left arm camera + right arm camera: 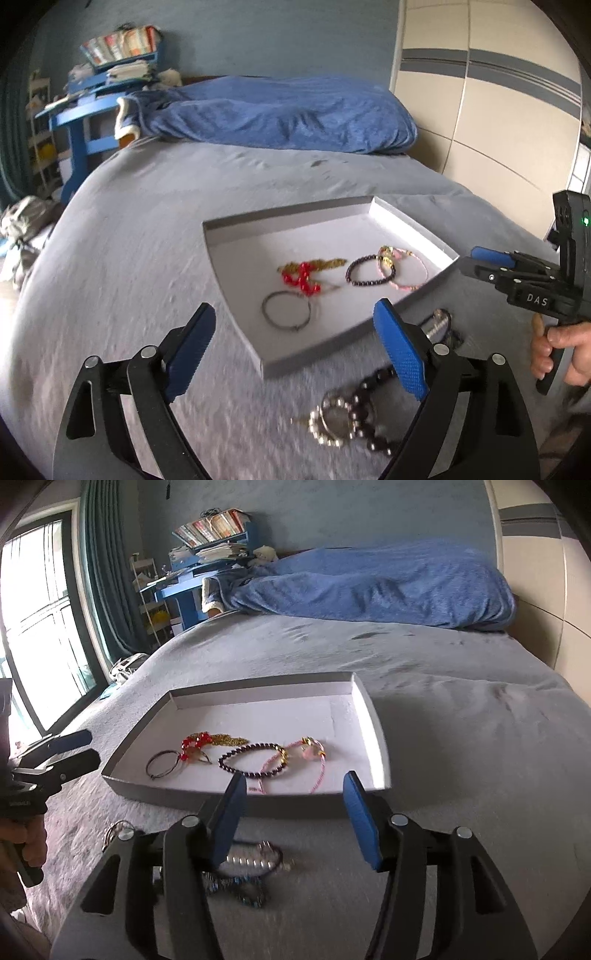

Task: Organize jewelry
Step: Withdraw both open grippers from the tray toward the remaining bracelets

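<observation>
My left gripper (295,350): jaws stand wide, nothing between the pads; it points down and forward over the grey bedspread (129,258).
My right gripper (295,819): jaws partly apart, narrower than the left, and empty.
Nearest loose pieces, left side: a pearl bracelet (330,424) and a dark bead bracelet (369,413) lie touching each other on the bedspread, below and slightly right of my left fingers, close to the right pad.
Nearest loose pieces, right side: a silver bead bracelet (255,860) and a blue bead strand (240,890) lie just under my right gripper, toward its left pad; the strand is blurred.
Long axis: the dark bead bracelet runs slantwise, from near my left gripper's right pad down toward the pearl one; the silver piece lies roughly crosswise to my right fingers.
Which hand is nearer: each hand has its own pile directly beneath it; I judge that neither needs to cross over.
Tray (236,236): shallow, open, just beyond both grippers, its near wall almost at the fingertips.
Already in the tray: a thin dark ring (288,310), a red bead piece (301,278) on a gold chain, a purple bead bracelet (369,271), a pink cord bracelet (406,267).
Beyond: blue blanket (277,110) along the head of the bed.
</observation>
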Demonstrator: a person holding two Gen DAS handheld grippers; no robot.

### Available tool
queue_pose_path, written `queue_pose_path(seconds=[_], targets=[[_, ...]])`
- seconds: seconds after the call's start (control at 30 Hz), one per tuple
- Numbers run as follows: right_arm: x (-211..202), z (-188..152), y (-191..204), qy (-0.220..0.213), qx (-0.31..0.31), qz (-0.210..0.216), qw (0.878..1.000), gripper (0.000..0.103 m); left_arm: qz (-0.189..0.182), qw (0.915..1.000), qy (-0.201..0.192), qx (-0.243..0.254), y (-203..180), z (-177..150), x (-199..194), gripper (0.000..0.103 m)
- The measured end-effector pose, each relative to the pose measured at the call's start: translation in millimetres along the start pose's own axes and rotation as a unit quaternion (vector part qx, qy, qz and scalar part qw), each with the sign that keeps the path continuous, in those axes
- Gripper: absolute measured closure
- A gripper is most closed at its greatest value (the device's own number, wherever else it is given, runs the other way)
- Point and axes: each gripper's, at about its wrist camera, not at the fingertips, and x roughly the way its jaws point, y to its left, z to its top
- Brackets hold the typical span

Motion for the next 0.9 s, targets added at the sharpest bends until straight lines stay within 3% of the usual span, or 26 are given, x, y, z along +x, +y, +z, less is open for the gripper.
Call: queue_pose_path(seconds=[0.13,0.43,0.8,0.9], targets=[[-11,-13,-4,0.001,0.005,-0.004,1.0,0.039,-0.003,0.9999,0.008,-0.01,1,-15,-9,0.016],[-22,-50,-11,0.026,0.027,-0.005,0.999,0.038,-0.006,0.9992,0.036,-0.015,-2,-54,-21,0.016],[-18,-65,-6,0.046,0.016,-0.015,0.999,0.033,-0.024,0.9983,0.053,0.011,-17,-63,-19,0.016],[-14,-64,-7,0.052,0.016,-0.017,0.998,0.033,-0.038,0.9976,0.054,0.024,-24,-63,-18,0.02]])
